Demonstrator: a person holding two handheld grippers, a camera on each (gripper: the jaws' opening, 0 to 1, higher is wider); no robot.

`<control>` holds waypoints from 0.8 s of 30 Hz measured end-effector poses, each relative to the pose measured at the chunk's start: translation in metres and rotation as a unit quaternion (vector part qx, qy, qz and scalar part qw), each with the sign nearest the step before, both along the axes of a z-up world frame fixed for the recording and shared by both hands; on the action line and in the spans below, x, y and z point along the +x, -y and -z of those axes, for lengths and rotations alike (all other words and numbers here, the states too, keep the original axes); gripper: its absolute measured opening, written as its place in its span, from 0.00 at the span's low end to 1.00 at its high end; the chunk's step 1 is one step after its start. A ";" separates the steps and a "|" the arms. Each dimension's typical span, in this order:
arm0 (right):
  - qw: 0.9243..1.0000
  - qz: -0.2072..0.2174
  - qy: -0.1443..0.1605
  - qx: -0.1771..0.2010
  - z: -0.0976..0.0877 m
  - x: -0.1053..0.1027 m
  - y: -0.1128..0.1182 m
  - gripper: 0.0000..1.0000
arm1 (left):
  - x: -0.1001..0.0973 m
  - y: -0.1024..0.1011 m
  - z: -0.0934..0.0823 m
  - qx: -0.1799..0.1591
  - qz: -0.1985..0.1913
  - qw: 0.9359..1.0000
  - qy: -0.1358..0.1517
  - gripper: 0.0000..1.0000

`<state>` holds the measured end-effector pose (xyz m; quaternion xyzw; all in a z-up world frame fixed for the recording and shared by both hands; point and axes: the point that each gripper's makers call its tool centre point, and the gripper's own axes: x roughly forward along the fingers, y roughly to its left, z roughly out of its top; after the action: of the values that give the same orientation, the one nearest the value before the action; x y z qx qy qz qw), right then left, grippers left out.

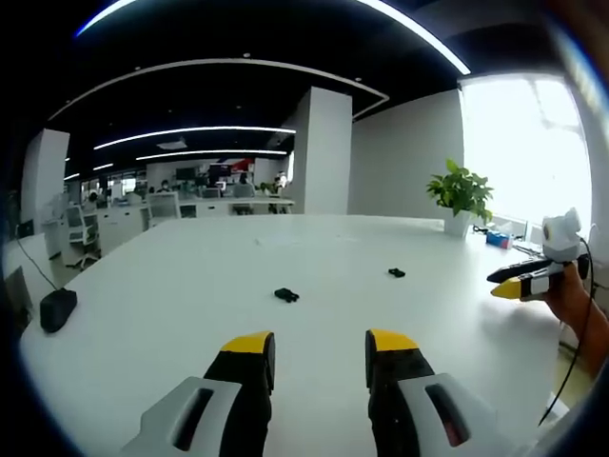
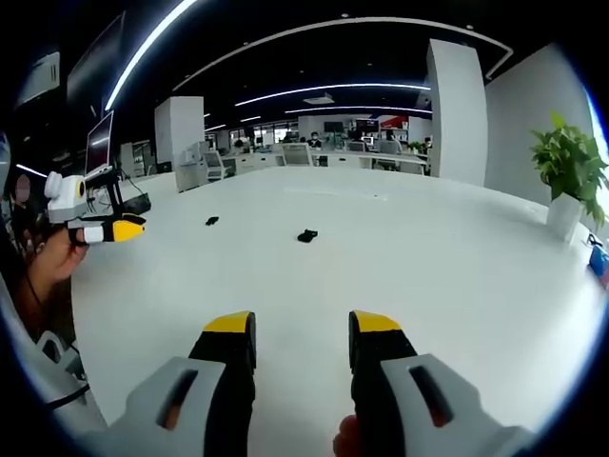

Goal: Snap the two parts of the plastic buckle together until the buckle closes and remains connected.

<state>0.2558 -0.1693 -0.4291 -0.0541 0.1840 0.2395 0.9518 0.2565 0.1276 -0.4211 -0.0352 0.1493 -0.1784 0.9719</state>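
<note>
Two small black buckle parts lie apart on the white table [image 1: 190, 286]. In the left gripper view one part [image 1: 286, 295] is just ahead of my left gripper [image 1: 320, 345] and the other part [image 1: 397, 273] lies farther right. My left gripper is open and holds nothing. In the right gripper view one part [image 2: 306, 236] lies straight ahead of my right gripper [image 2: 301, 326], and the second part [image 2: 211, 221] is to the left. The right gripper is open too, with nothing between its jaws. Each gripper hovers short of the parts, touching neither.
A potted plant [image 1: 461, 195] stands at the table's far side, also seen as the plant [image 2: 571, 162]. A black object [image 1: 57, 309] sits at the left table edge. A hand holds the other gripper [image 1: 533, 281] at the right; the left gripper [image 2: 109, 228] shows likewise. Office desks lie beyond.
</note>
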 end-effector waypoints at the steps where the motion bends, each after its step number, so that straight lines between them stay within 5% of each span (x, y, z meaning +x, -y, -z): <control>1: 1.000 -0.002 0.003 -0.001 -0.002 0.000 -0.001 0.39 | 0.000 -0.001 0.000 -0.001 0.000 1.000 0.000 0.38; 24: 1.000 -0.013 0.007 -0.001 -0.008 0.004 -0.010 0.36 | 0.006 -0.006 -0.006 -0.001 0.001 1.000 0.010 0.38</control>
<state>0.2602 -0.1596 -0.4213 -0.0591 0.1771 0.2514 0.9497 0.2628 0.1333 -0.4156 -0.0343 0.1399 -0.1799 0.9731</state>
